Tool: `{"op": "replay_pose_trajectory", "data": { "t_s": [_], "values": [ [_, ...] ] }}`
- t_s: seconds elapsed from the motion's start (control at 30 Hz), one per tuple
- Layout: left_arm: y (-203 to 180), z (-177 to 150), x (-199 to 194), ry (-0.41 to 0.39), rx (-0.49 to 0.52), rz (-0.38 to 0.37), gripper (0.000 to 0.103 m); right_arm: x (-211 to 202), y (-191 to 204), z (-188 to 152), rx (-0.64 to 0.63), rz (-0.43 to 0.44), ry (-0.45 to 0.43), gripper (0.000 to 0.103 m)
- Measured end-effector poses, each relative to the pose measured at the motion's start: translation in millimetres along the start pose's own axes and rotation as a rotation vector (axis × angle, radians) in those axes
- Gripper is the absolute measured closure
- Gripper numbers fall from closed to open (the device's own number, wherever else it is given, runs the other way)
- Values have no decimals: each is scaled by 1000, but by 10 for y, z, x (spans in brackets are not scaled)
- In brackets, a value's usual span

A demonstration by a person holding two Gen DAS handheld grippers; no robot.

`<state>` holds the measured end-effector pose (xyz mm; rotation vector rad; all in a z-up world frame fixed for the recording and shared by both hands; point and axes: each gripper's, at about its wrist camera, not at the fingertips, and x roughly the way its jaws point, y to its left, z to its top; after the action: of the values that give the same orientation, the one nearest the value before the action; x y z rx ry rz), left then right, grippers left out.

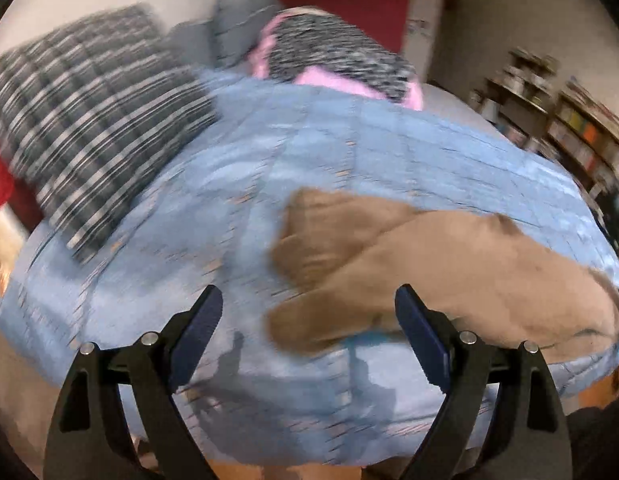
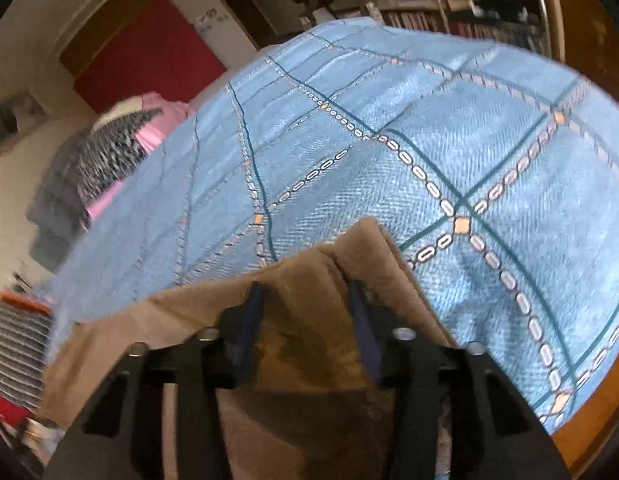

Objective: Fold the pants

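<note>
So the left gripper is held wide open over the blanket, nothing gripped; pants are pinched in the right gripper.

Pants: tan cloth, matt, soft and faintly napped; bedspread: light blue woven cloth, visible twill texture, slight sheen, teal lines and pale chain-pattern grid; left gripper: matt black plastic arms, dark blue ribbed pads, bright metal pins; right gripper: same black plastic, blue pads, metal pins; checked pillow: black-and-white cloth, matt; pink garment: smooth cloth; floor: glossy wood.
</note>
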<state>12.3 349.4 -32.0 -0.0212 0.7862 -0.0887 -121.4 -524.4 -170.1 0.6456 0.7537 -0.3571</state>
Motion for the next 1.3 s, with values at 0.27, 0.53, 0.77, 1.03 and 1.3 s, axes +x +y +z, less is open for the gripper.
{"op": "replay_pose_trajectory", "data": {
  "t_s": [0.27,0.53,0.77,1.03,1.3],
  "values": [
    [-1620,220,335,17,207,-301,14,-342,103,72,-32,-63,-151,83],
    [-3324,-293,430,114,462,-638,14,-123,134,213,-65,-123,-142,81],
    [-3816,-688,384,158,604,-626,14,-451,135,30,-108,-177,-196,61],
    [-3672,-884,327,101,709,-495,14,-938,66,-371,-36,-104,-214,55],
    [-3696,-1006,437,95,775,-439,14,-896,-139,-782,123,-6,-130,54]
  ]
}}
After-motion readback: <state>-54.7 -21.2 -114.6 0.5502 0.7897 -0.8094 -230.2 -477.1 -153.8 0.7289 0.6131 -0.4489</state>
